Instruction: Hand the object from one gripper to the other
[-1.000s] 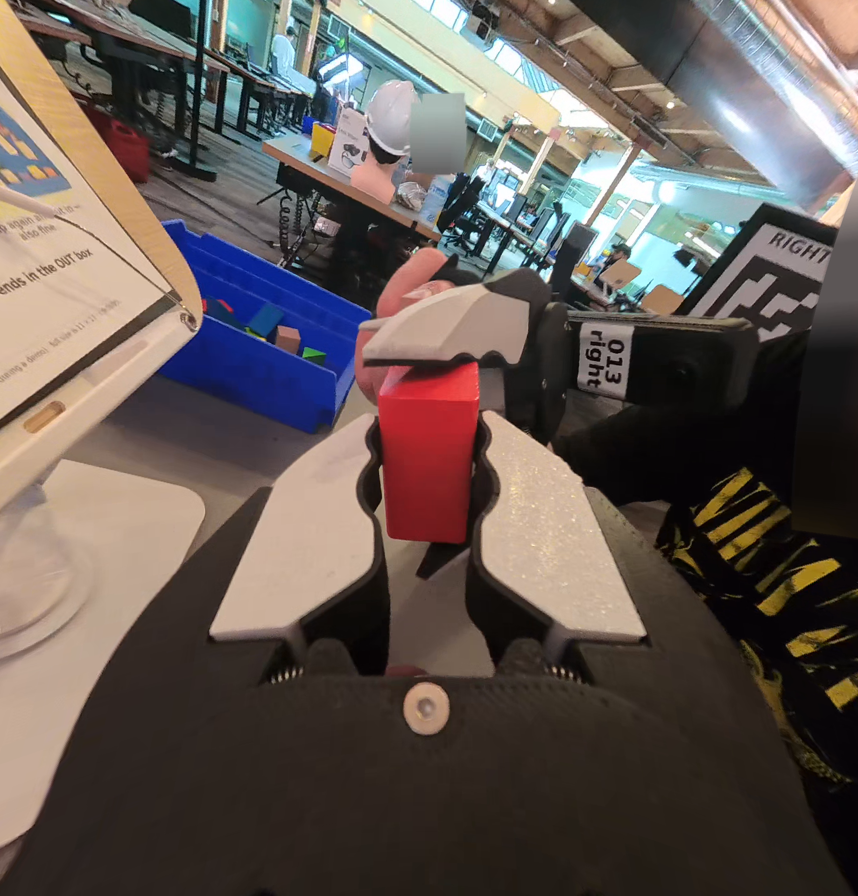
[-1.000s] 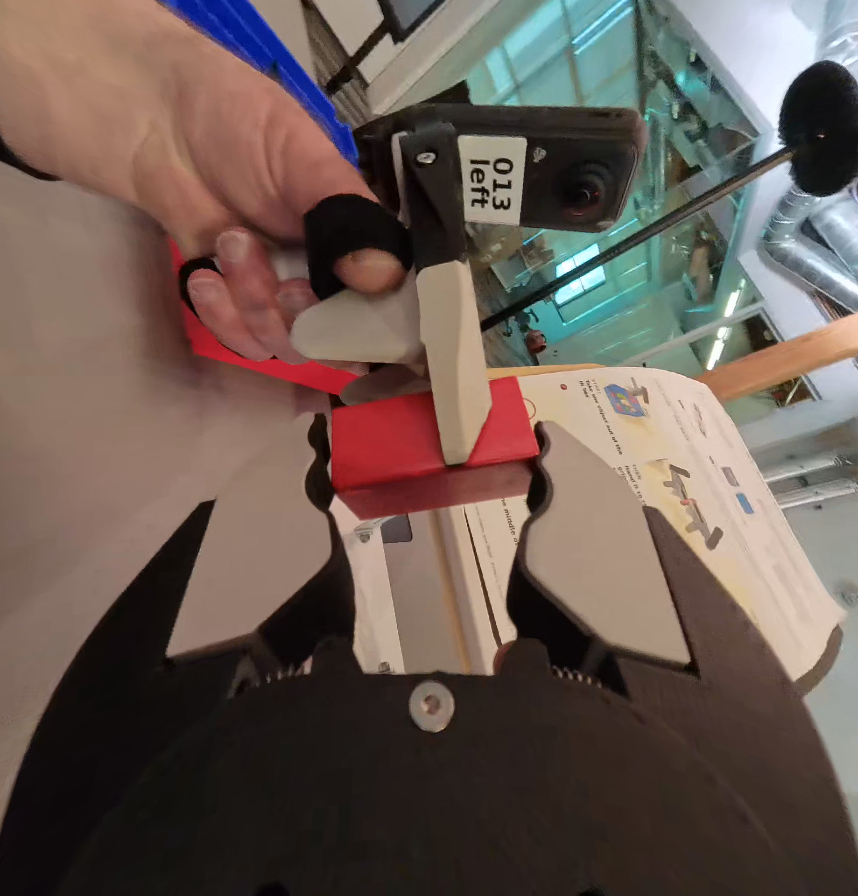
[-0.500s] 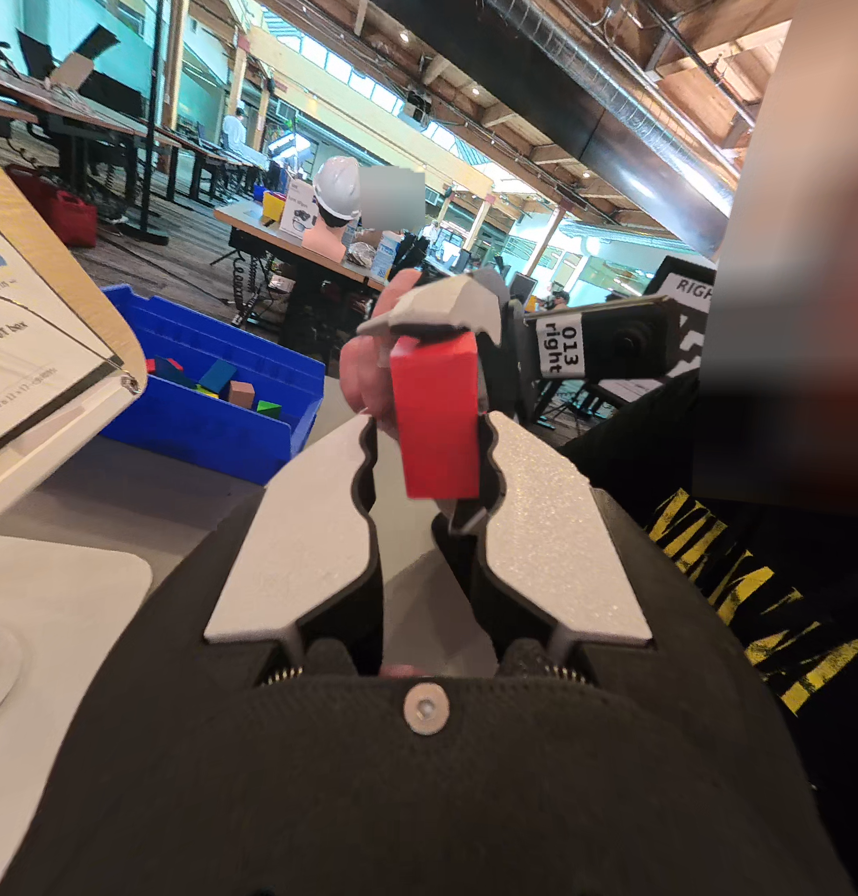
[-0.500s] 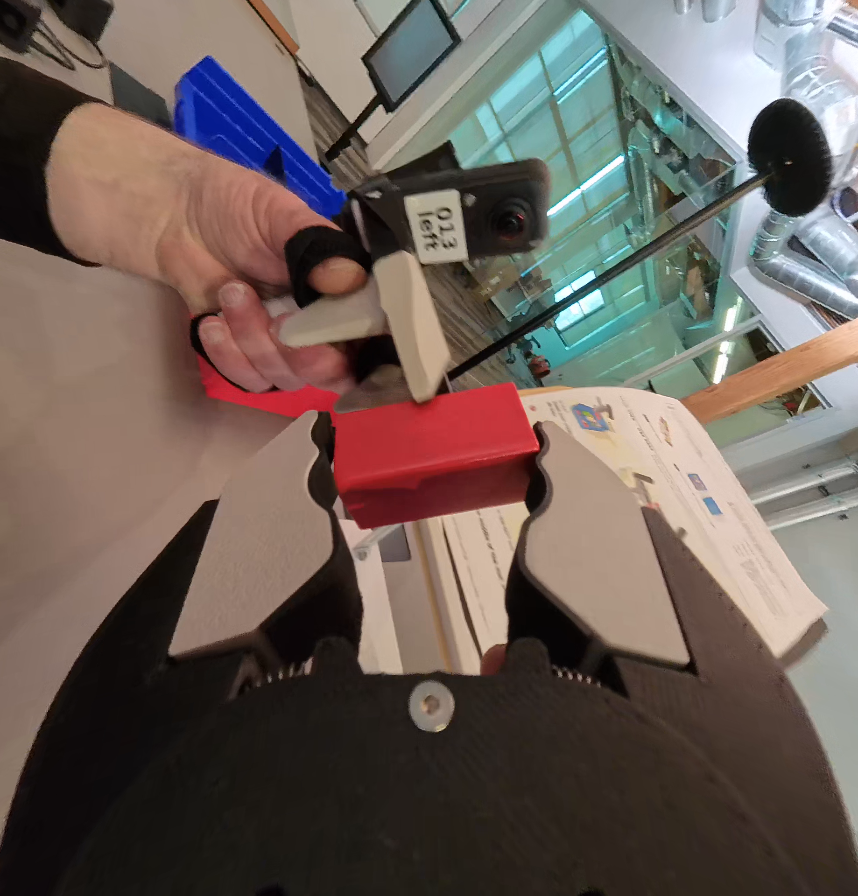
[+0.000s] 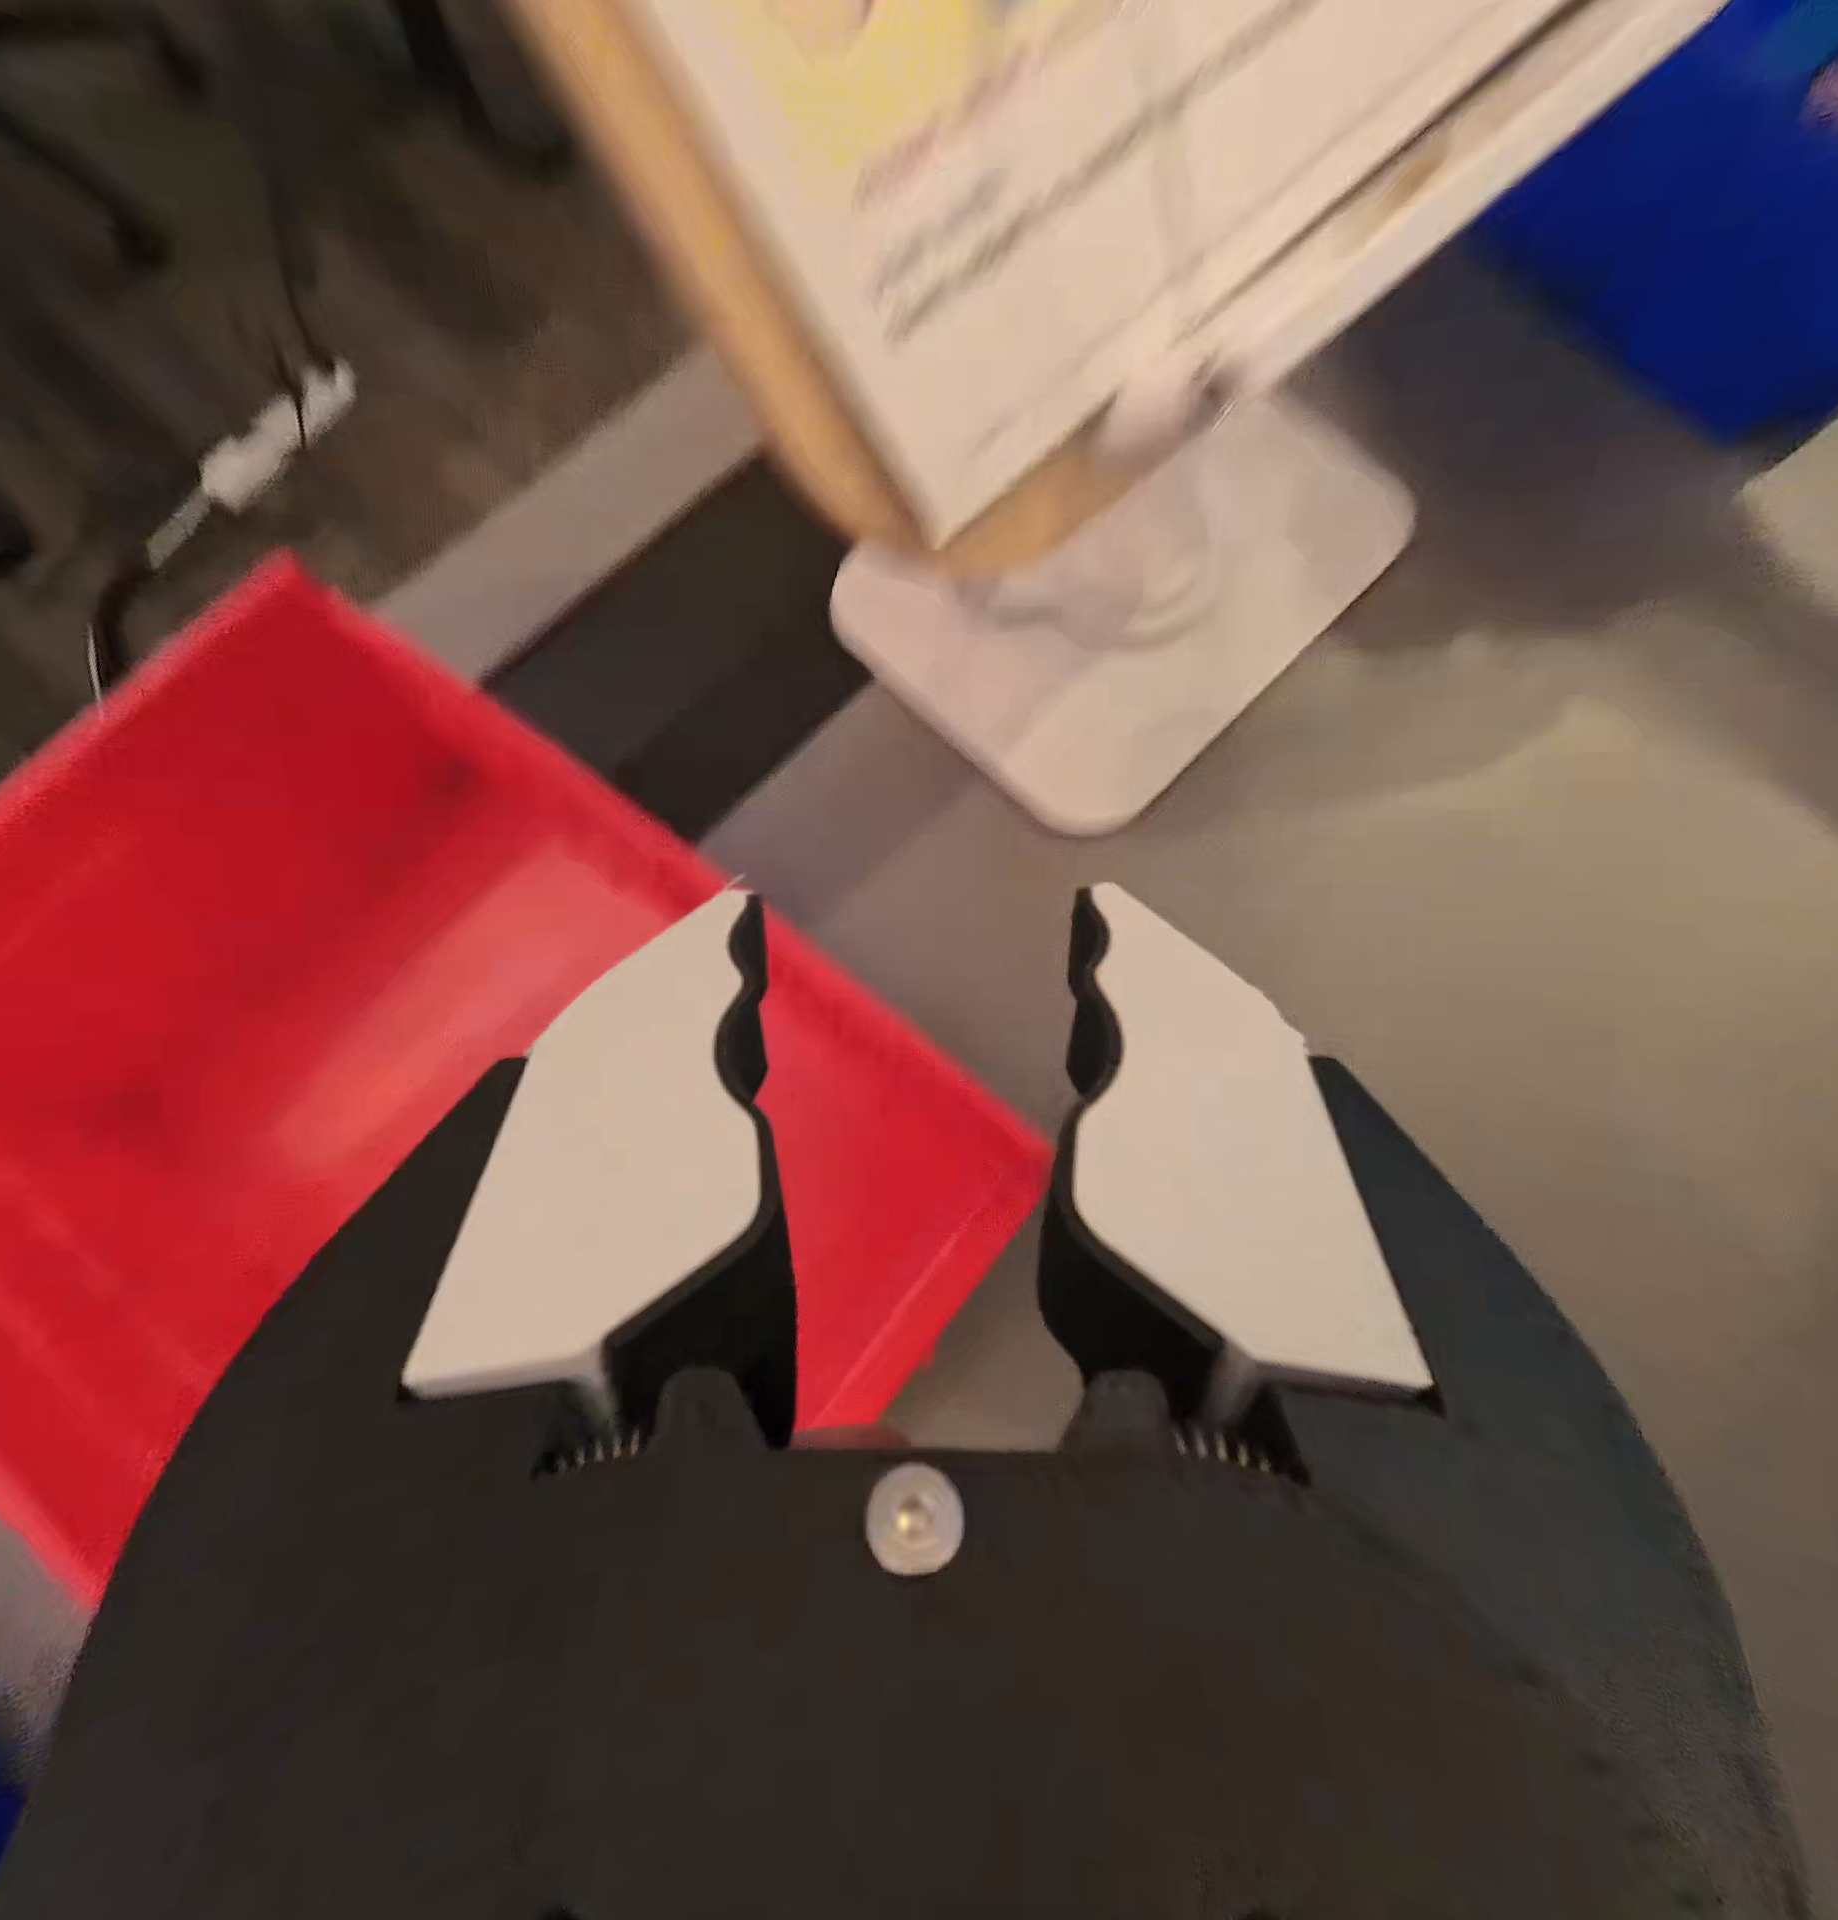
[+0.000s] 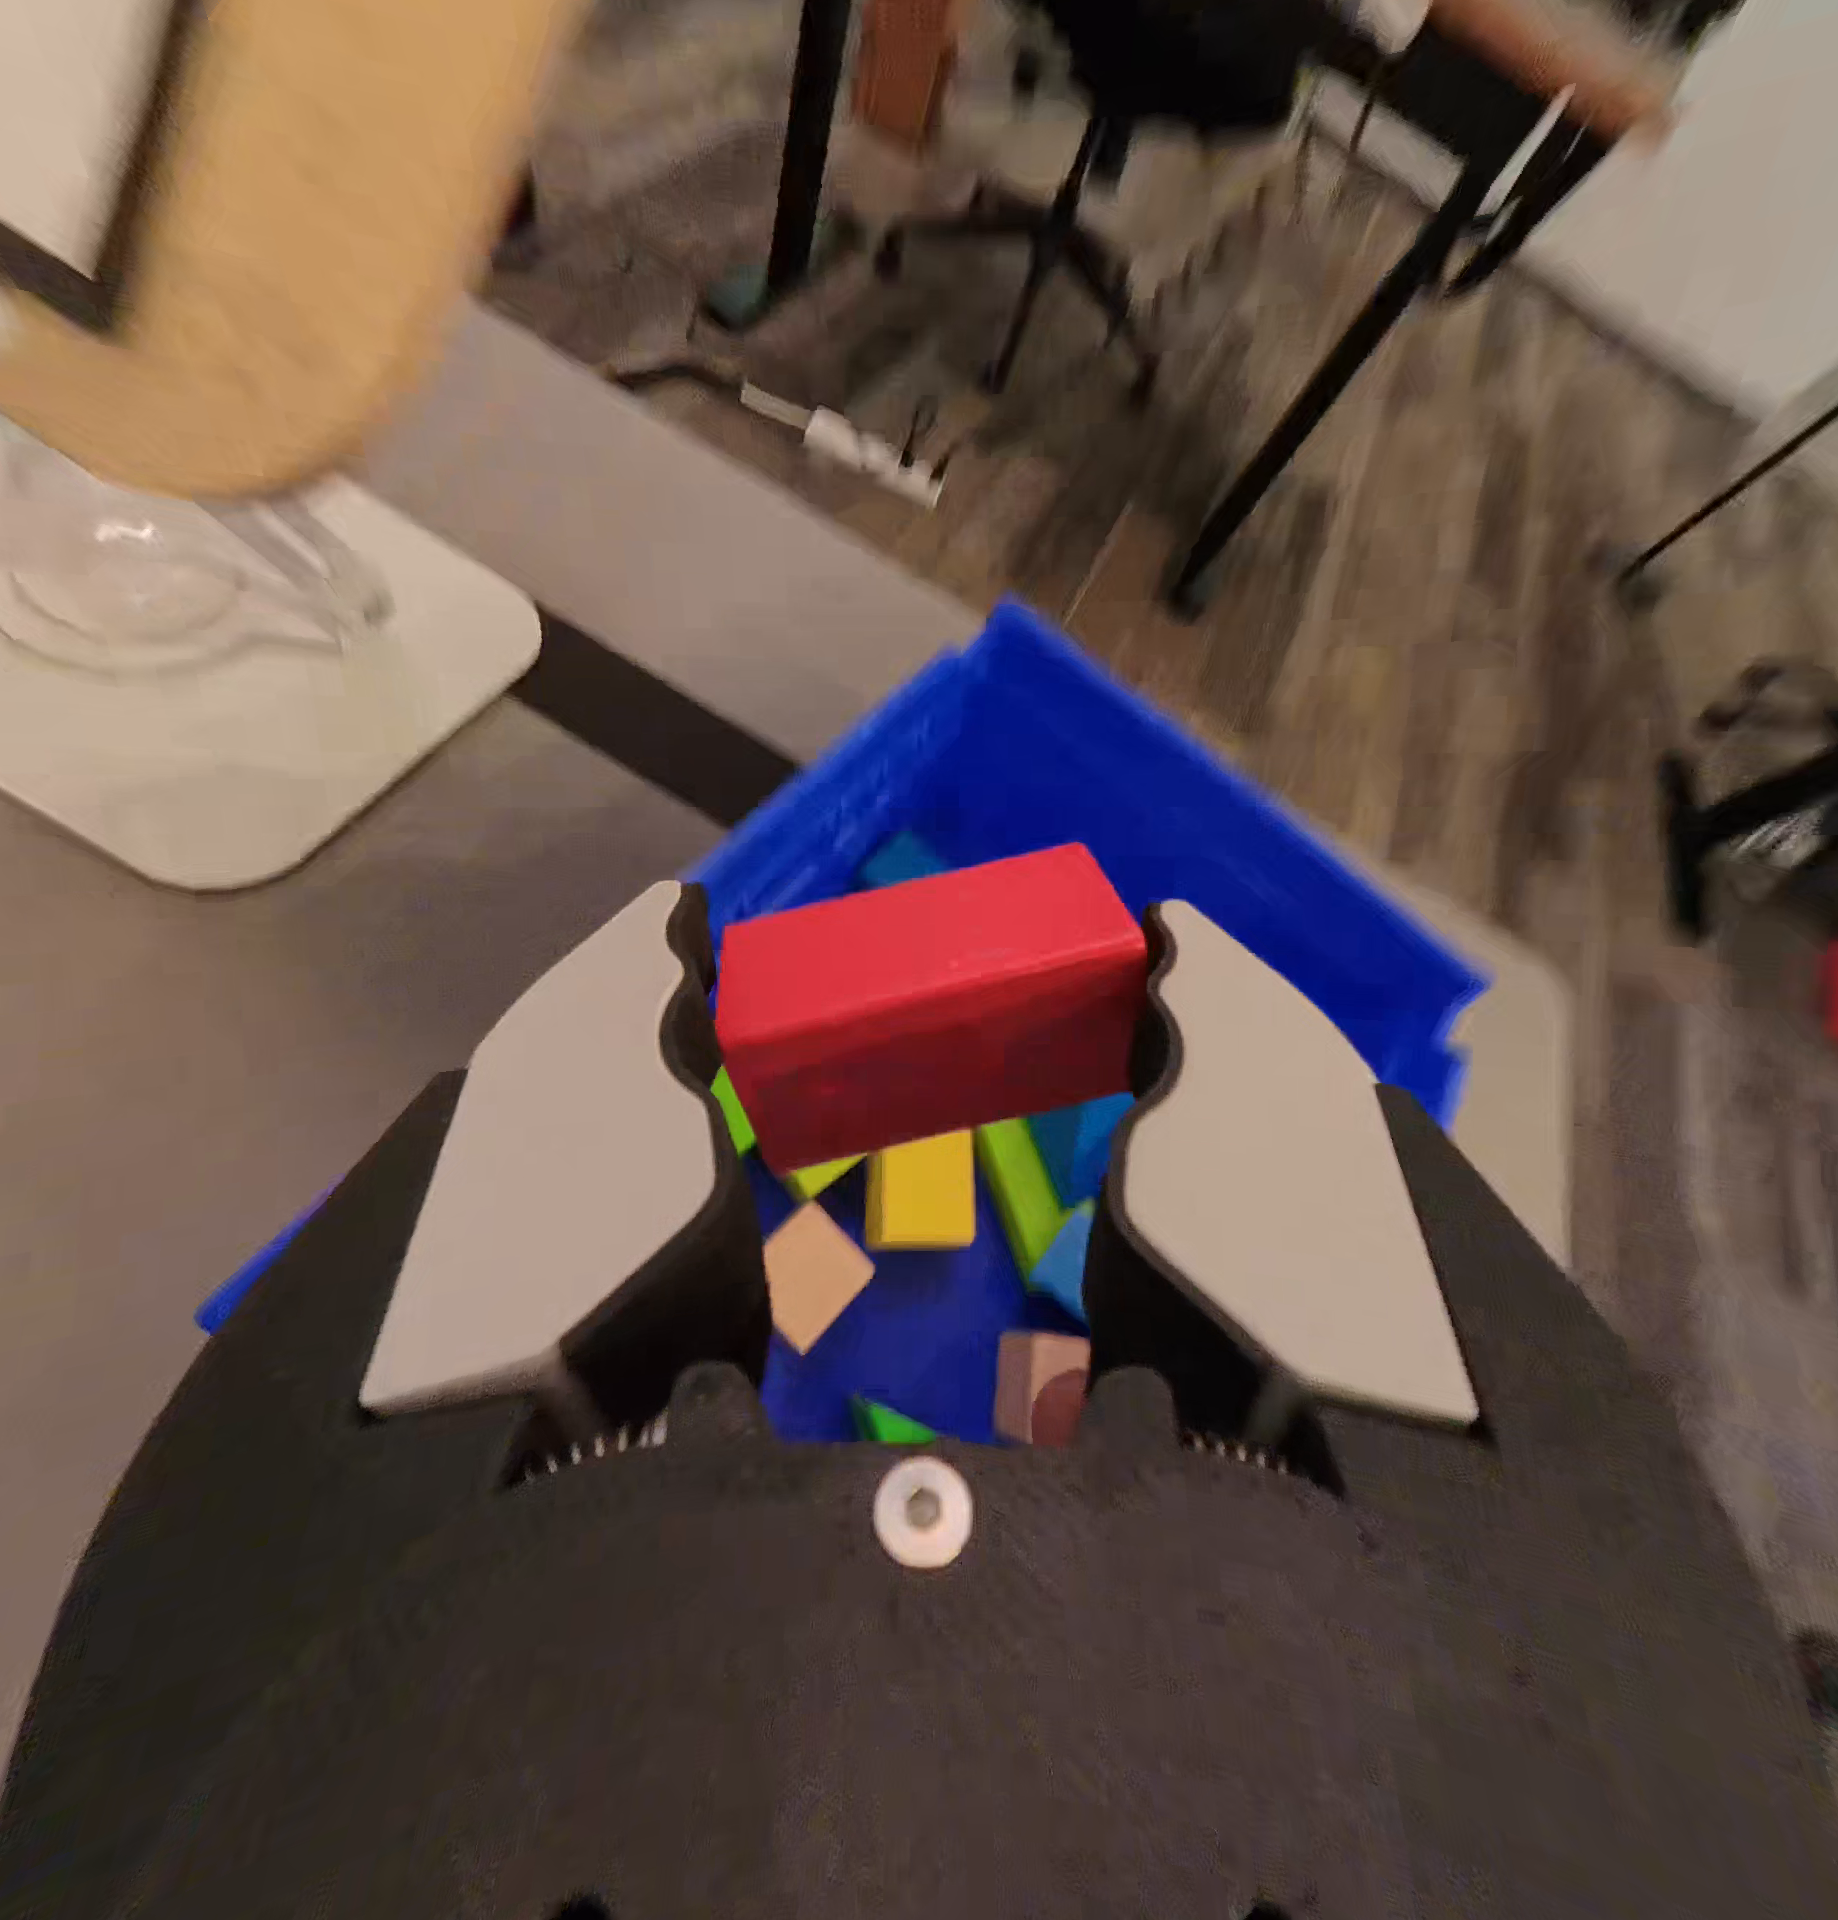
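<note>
- While its two pads press on the ends of a red block (image 6: 925, 997), the right hand-held gripper (image 6: 920, 987) holds it lengthwise above a blue bin (image 6: 1258, 831).
- Under the block, the bin holds loose coloured blocks (image 6: 920, 1190): yellow, green, blue and tan.
- The left hand-held gripper (image 5: 915, 997) stands wide with nothing between its fingers, over the grey counter (image 5: 1466, 987) and the corner of a red bin (image 5: 219, 935).
- Farther off, a white stand base (image 5: 1133, 644) rests on the counter and carries a tilted board with a printed sheet (image 5: 1050, 208).
</note>
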`<state>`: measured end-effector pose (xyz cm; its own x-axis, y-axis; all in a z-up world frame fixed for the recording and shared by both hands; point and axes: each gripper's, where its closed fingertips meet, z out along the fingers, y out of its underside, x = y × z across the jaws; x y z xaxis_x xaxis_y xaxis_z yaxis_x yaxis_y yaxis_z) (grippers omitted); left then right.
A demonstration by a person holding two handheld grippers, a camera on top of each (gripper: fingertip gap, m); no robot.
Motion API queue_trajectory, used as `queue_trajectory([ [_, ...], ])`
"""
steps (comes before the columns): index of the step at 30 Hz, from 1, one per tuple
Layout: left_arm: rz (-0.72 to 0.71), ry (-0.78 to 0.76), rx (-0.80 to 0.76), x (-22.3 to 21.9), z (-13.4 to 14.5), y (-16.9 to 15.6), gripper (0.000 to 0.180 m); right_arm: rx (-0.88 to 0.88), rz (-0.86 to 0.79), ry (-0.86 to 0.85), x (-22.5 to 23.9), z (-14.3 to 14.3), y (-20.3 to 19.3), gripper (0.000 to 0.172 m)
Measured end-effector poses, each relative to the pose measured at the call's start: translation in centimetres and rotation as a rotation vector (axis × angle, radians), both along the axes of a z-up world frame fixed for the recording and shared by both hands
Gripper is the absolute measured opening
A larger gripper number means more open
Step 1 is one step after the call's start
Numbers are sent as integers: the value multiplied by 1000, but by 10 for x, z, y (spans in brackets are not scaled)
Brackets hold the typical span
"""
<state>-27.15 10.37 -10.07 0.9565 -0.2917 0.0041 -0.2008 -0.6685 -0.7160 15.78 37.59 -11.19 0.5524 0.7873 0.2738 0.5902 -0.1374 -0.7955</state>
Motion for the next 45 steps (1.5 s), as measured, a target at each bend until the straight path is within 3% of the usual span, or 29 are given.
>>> queue_trajectory([
  [2,85,71,-161,-32,-36,-12,61,-122,-63,-7,13,-26,10,76],
  [4,154,123,-283,-58,-65,-21,68,-156,-86,15,17,-34,15,76],
  [11,219,234,-632,-89,-127,-65,87,-98,-62,57,8,-10,10,74],
  [17,268,159,-800,-95,-156,-89,82,-94,-40,27,0,-10,5,75],
  [21,267,62,-805,-89,-158,-88,63,-102,-33,33,-3,-11,5,75],
  [30,221,-91,-739,-72,-161,-71,47,-82,-10,64,-12,1,-1,73],
  [32,151,-154,-708,-57,-159,-62,32,-78,-4,68,-14,4,-2,72],
  [36,119,-146,-646,-51,-153,-49,35,-68,1,70,-15,8,-4,72],
  [42,376,40,-461,-115,-121,-40,44,-62,-8,103,-11,15,-3,71],
  [45,461,80,-488,-135,-124,-51,50,-65,-6,93,-13,12,-4,71],
])
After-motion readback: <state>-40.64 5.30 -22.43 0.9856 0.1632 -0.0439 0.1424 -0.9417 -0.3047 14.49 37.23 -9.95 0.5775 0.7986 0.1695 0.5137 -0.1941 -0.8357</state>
